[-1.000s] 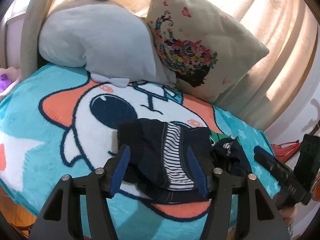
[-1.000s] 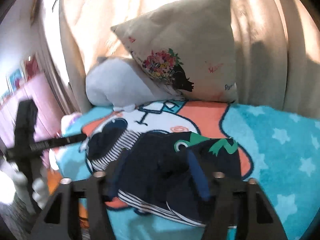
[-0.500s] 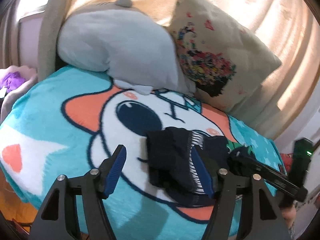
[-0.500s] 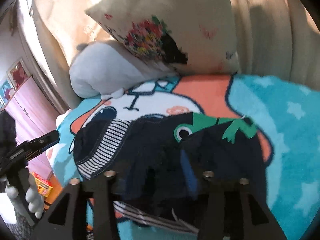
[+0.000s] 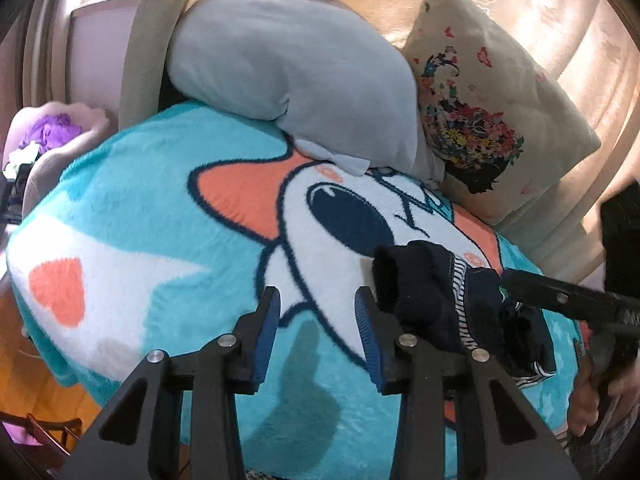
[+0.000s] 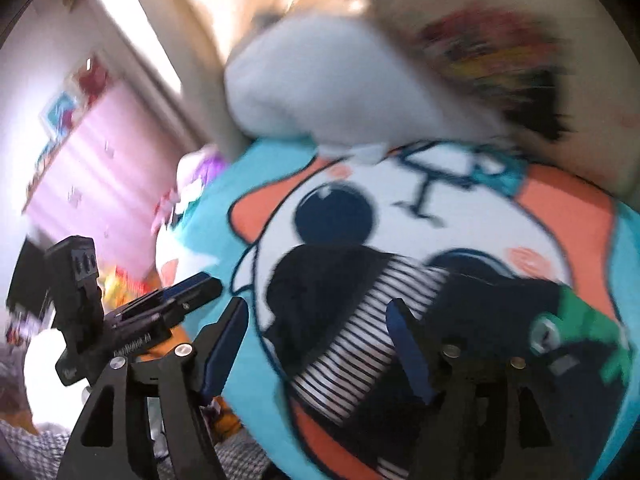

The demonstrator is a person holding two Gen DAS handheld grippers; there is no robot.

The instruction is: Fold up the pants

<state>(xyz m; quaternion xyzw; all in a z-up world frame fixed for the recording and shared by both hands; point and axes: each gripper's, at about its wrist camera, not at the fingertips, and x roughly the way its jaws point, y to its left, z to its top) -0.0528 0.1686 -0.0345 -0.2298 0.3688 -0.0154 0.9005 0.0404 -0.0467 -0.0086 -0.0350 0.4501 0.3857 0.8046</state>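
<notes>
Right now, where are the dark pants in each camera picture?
Left wrist view: pants at right of centre, beside the left tongs' right finger.
Right wrist view: pants at lower centre to right, striped waistband showing.
Shared landmark: the big dark cartoon eye on the blanket, just above the pants.

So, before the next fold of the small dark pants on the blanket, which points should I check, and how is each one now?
1. Dark navy pants with the striped lining lie on the turquoise cartoon fleece blanket: ok.
2. Left gripper free of cloth: ok; jaws closing over bare blanket, with the pants beside its right finger.
3. Right gripper free of cloth: cannot tell; jaws opening above the striped part, picture blurred.
4. Pants flat and smooth: not ok, they are bunched.
5. Grey plush cushion and beige flower-print pillow apart from the pants: ok.
</notes>
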